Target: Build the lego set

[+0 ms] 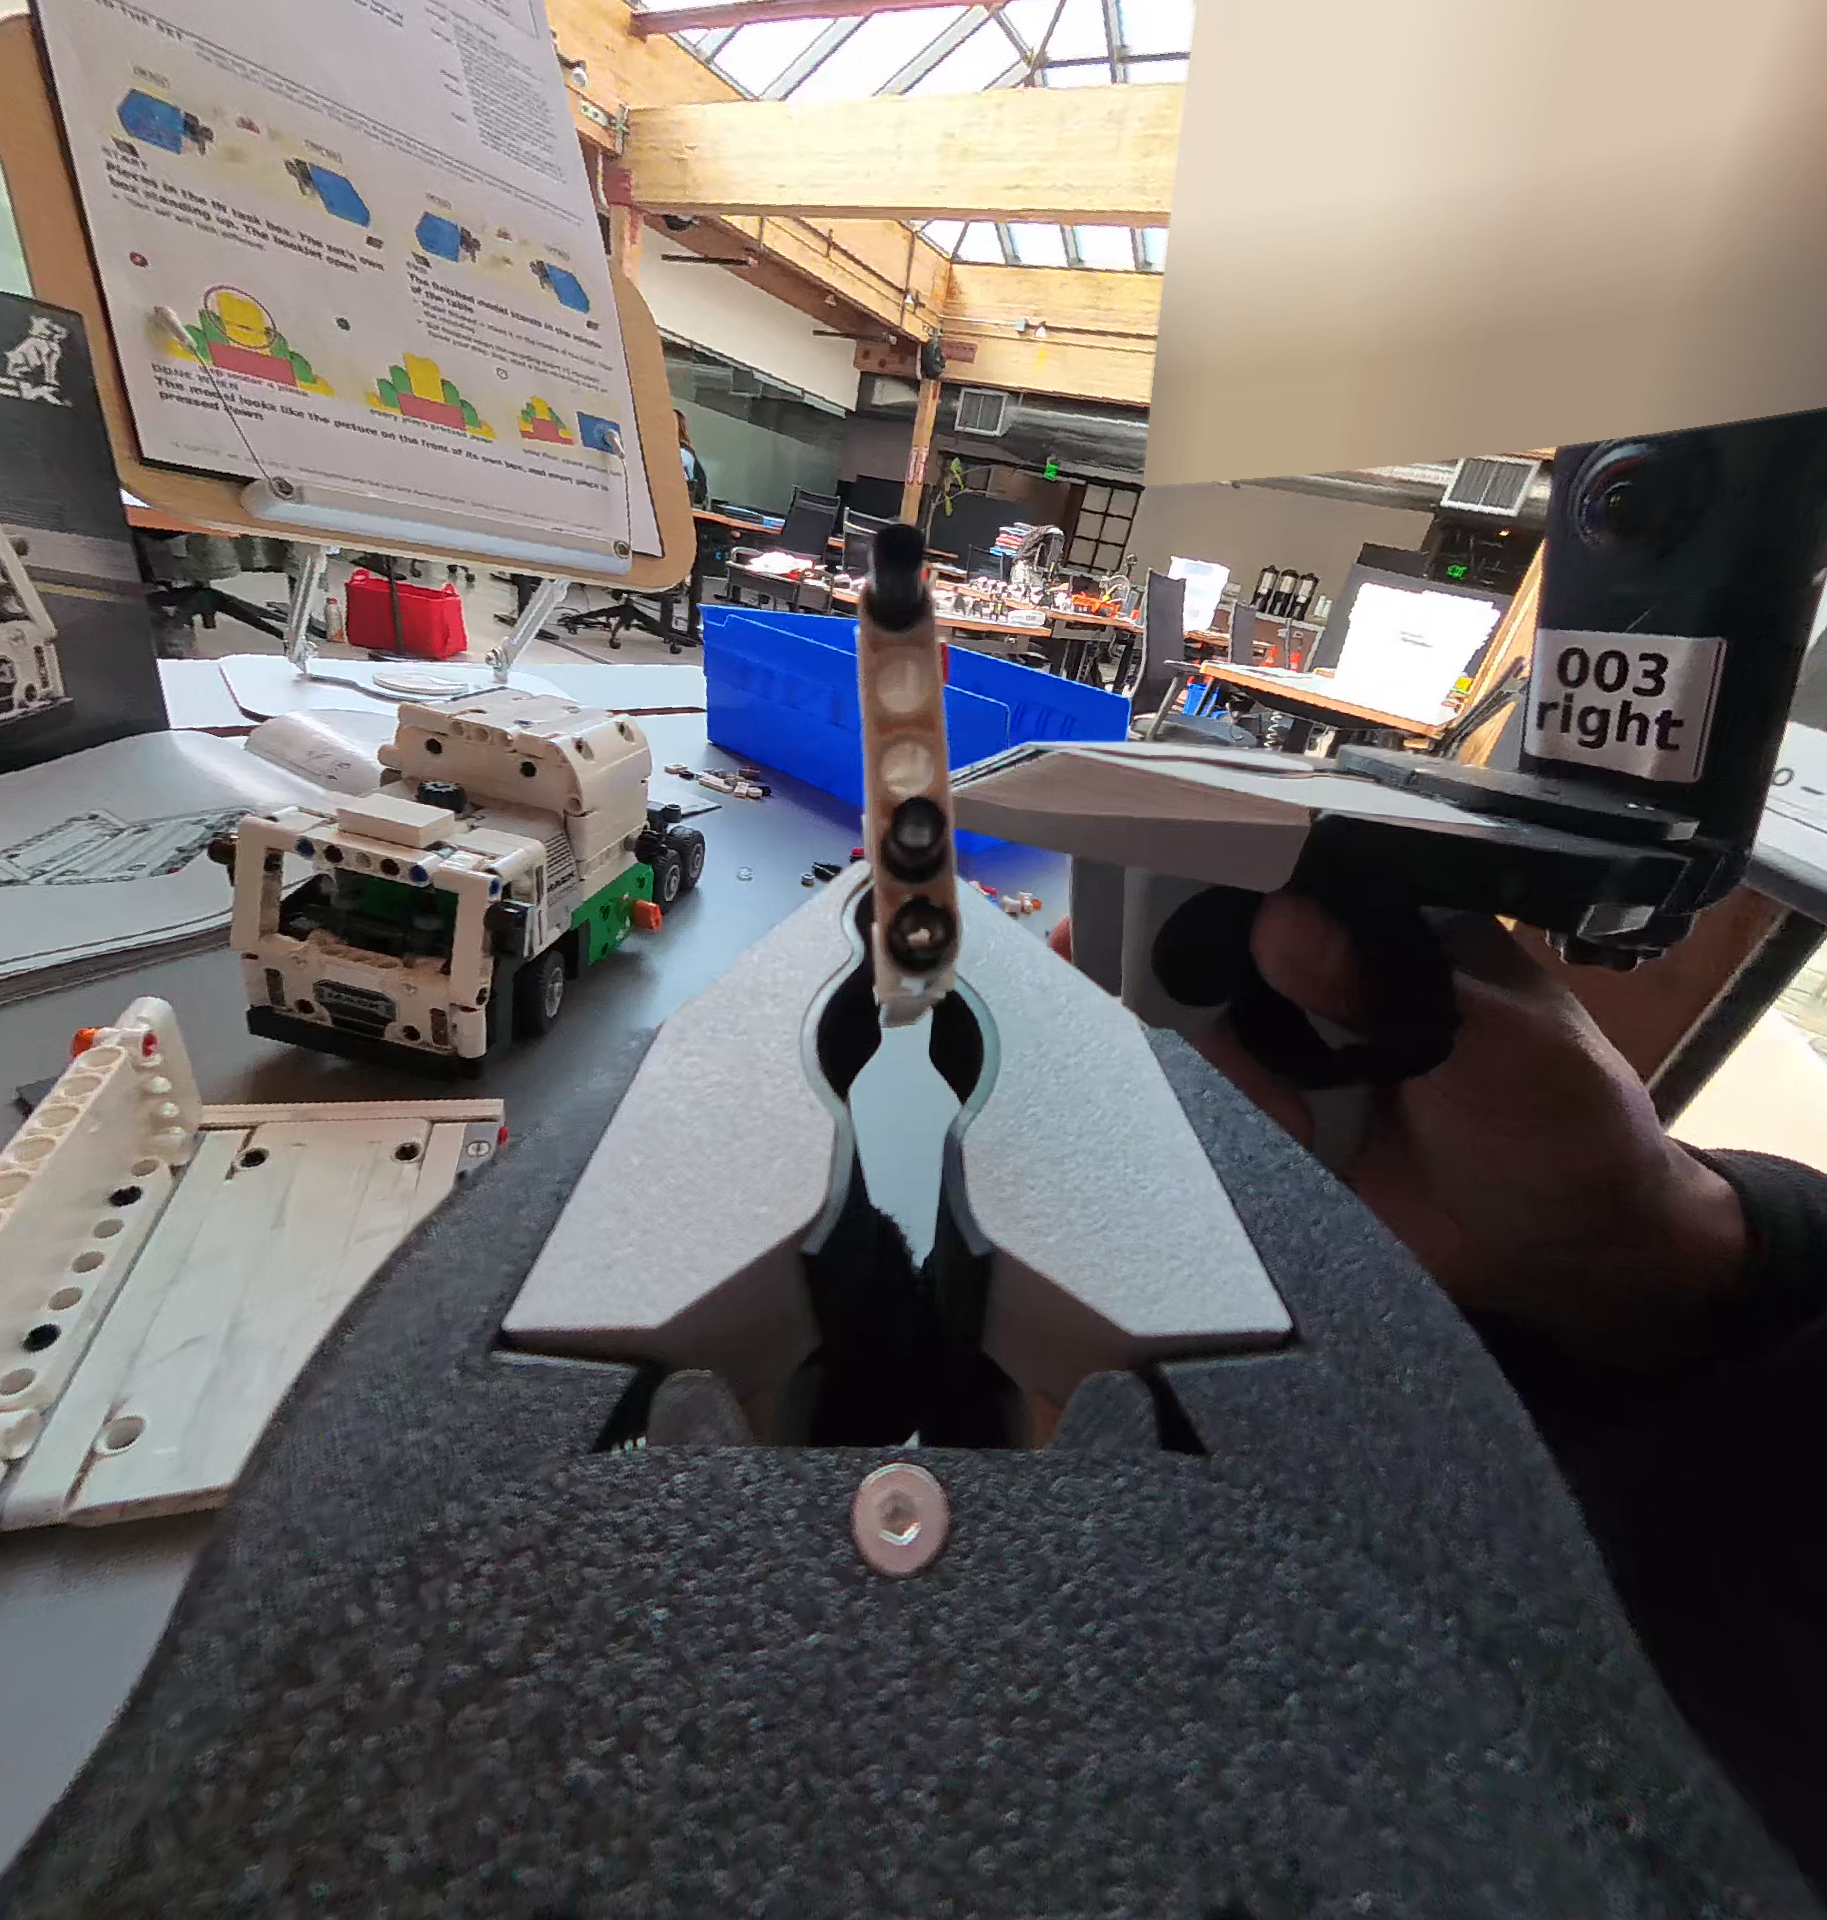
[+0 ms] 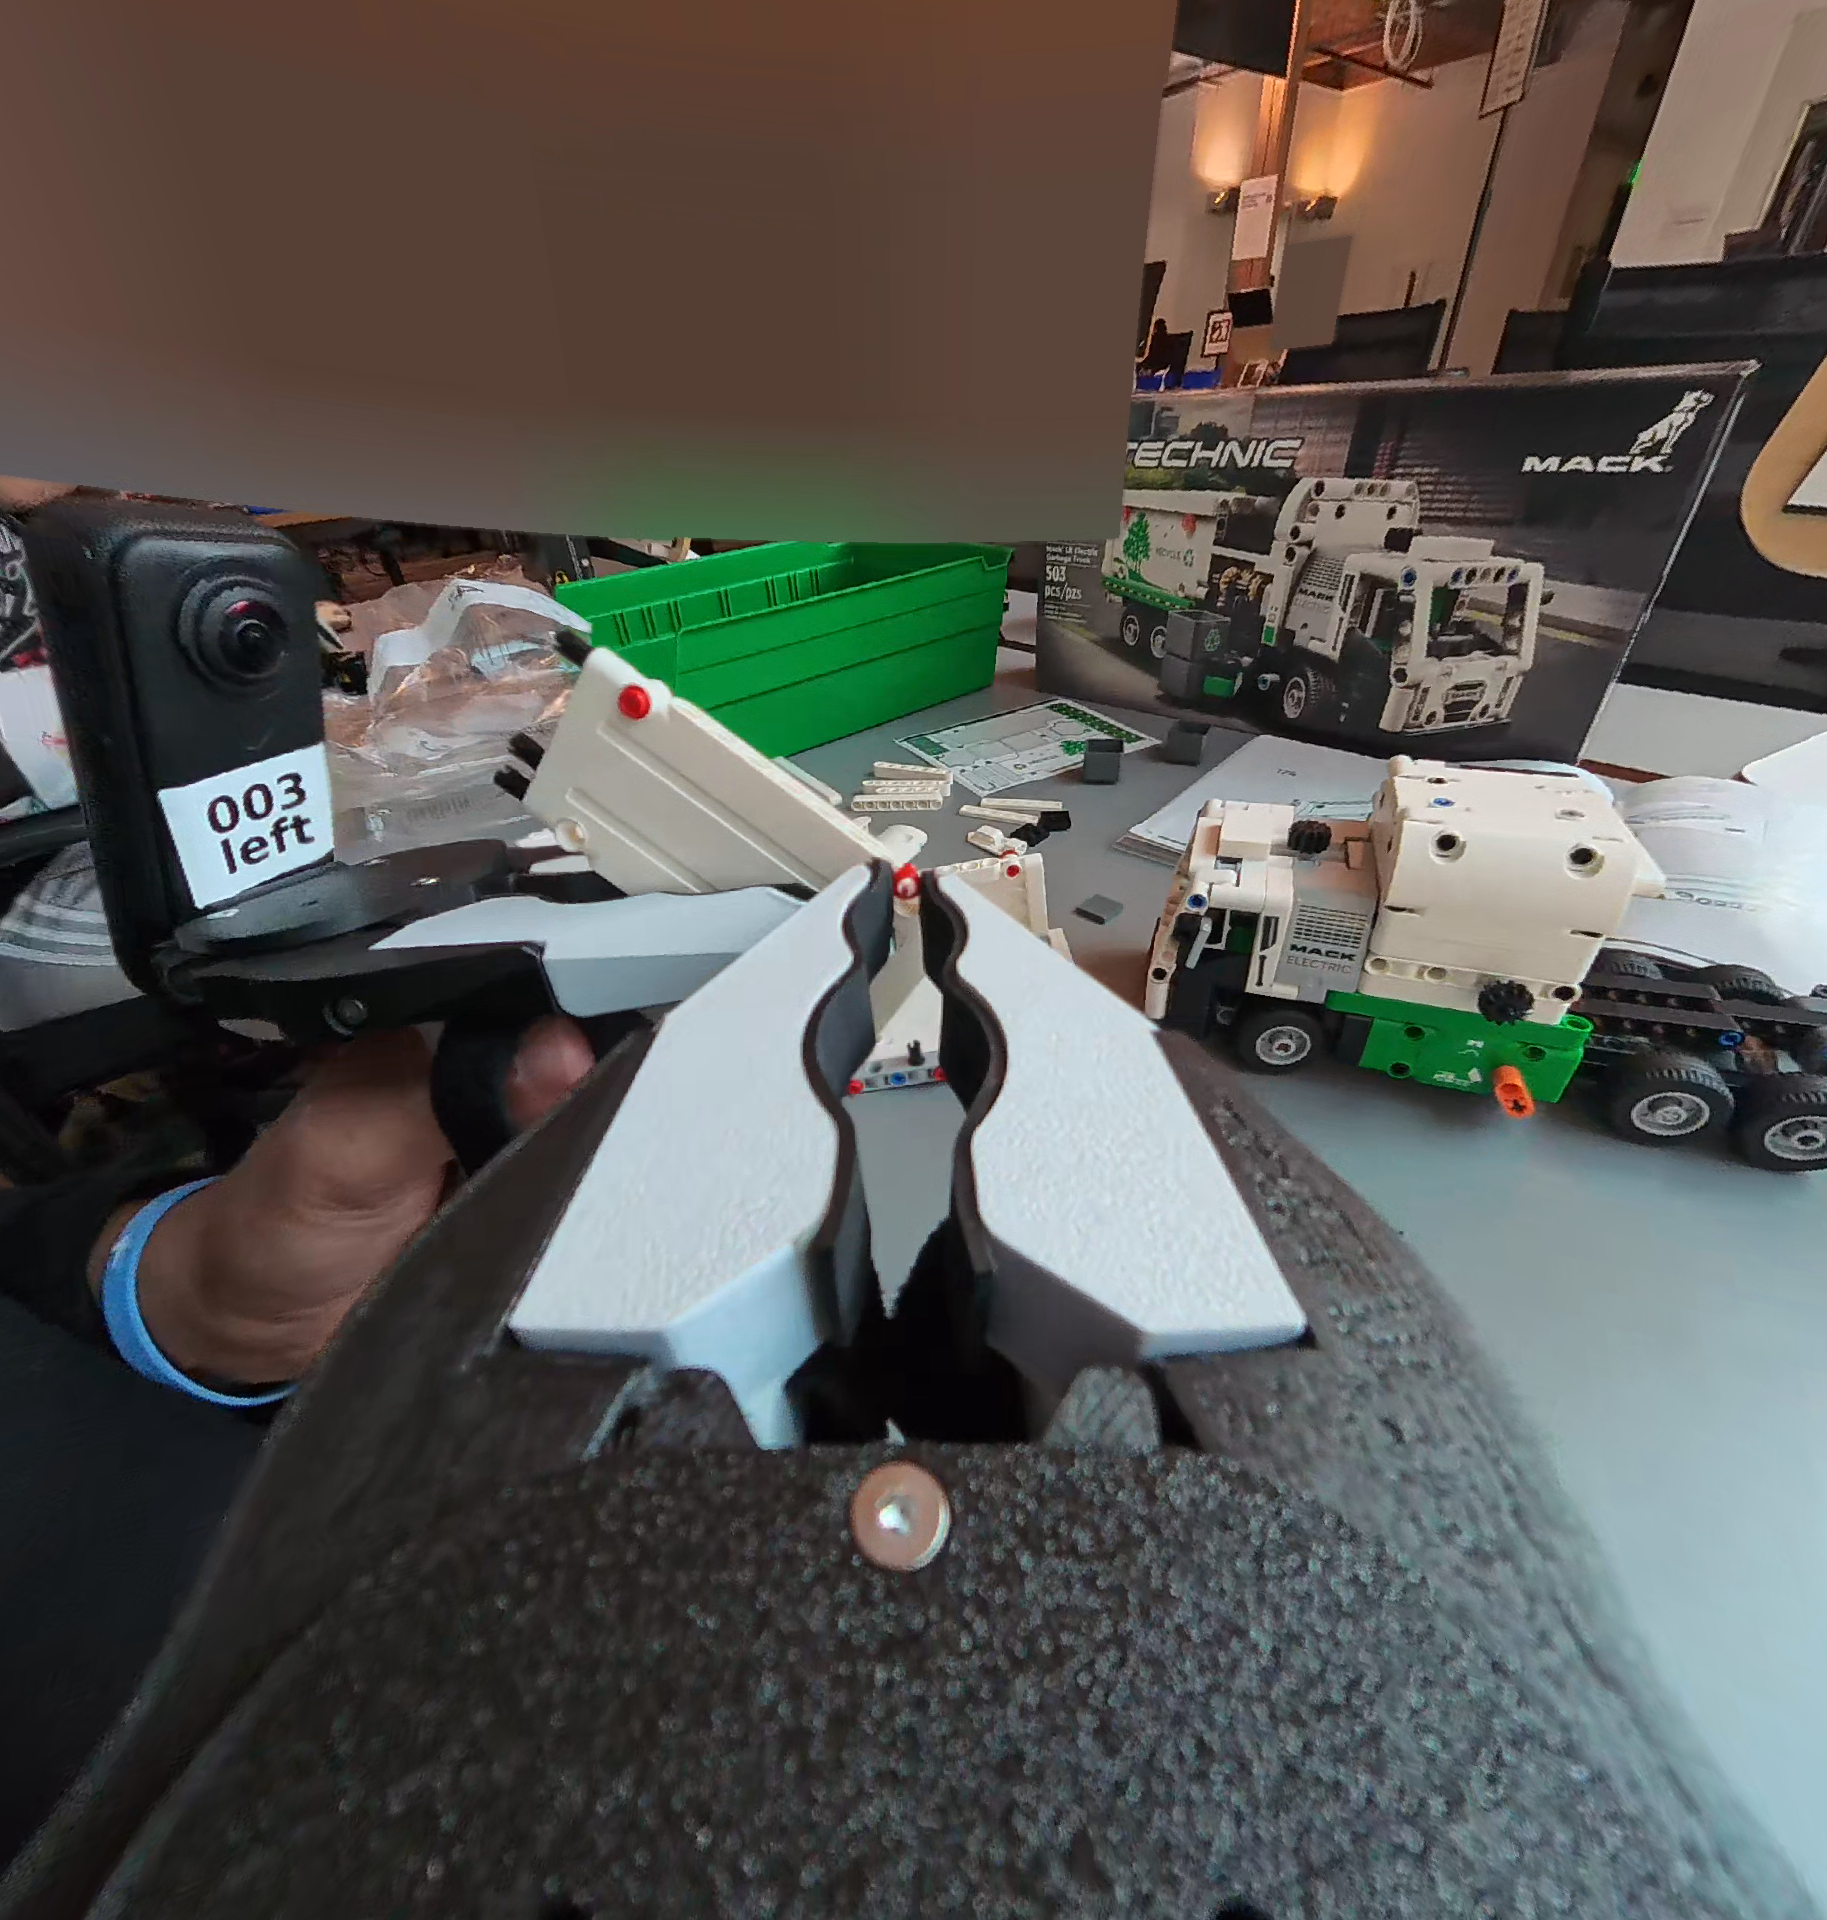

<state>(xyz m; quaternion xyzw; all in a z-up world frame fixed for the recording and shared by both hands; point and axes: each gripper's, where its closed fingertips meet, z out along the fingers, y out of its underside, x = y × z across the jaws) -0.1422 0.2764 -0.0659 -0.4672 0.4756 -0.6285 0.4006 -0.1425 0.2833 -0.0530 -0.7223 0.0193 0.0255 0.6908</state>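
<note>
My left gripper (image 1: 909, 899) is shut on a white holed panel piece (image 1: 904, 769) with black pins and holds it upright above the table. In the right wrist view the same piece (image 2: 680, 790) slants up to the left from the left gripper (image 2: 774, 909). My right gripper (image 2: 904, 896) is shut on a small red pin (image 2: 905, 881) right at the lower end of that piece. In the left wrist view its tip (image 1: 966, 779) touches the piece's right side.
A white and green truck model (image 1: 452, 883) (image 2: 1460, 935) stands on the grey table (image 2: 1511, 1403). A white panel assembly (image 1: 161, 1247) lies at the left. There is a blue bin (image 1: 815, 707), a green bin (image 2: 805, 634), a set box (image 2: 1408, 561), loose parts (image 2: 919, 790) and an instruction stand (image 1: 369, 260). Both grippers' tips are close together, under 4 cm apart.
</note>
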